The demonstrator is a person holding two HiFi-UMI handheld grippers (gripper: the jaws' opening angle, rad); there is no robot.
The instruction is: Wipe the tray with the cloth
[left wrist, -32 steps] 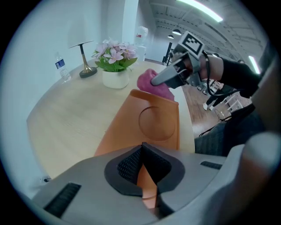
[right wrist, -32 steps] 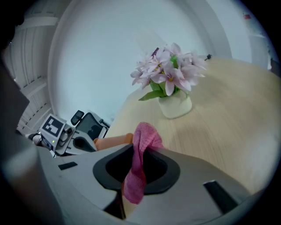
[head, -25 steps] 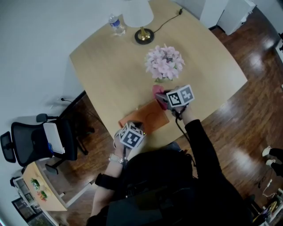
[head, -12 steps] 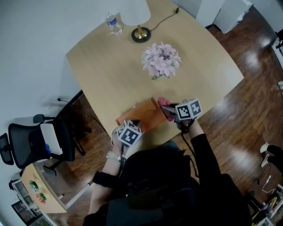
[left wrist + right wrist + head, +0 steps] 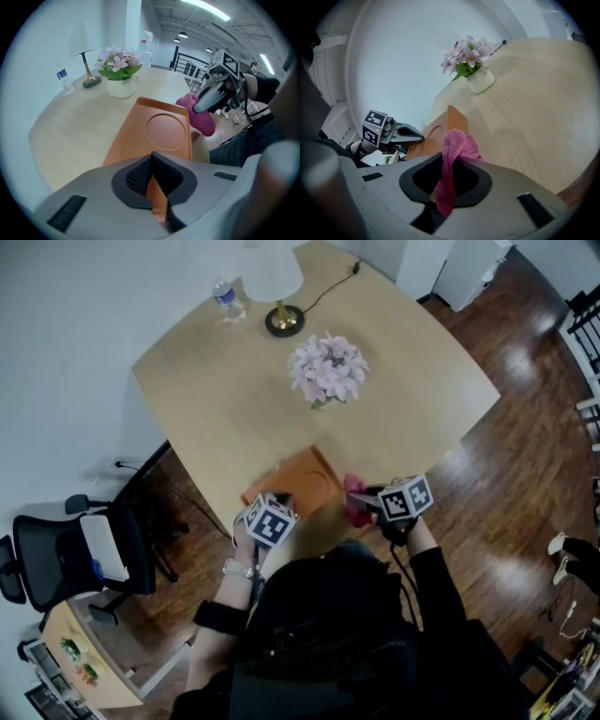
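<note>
Light wooden table (image 5: pixel 234 381) stands on a dark wood floor (image 5: pixel 511 479), with a black office chair (image 5: pixel 56 559) to its left in the head view. At the far side of the table are a lamp (image 5: pixel 283 319) and a water bottle (image 5: pixel 226 300). A white pot of pink flowers (image 5: pixel 326 369) stands nearer the centre.

An orange tray (image 5: pixel 300 486) lies flat near the table's near edge. Its floor carries a circular recess (image 5: pixel 166 131).

Left gripper (image 5: pixel 151 180): jaws closed on the near rim of the tray, the rim passing between the two pads.

Right gripper (image 5: pixel 447 183): jaws clamped on a pink cloth (image 5: pixel 457 145). One bunched end stands above the jaws and the other end hangs below them.

Position of the cloth: just beside the tray's right rim, off the tray floor (contact with the rim cannot be confirmed from any view). The recess and the rest of the tray floor are uncovered.
</note>
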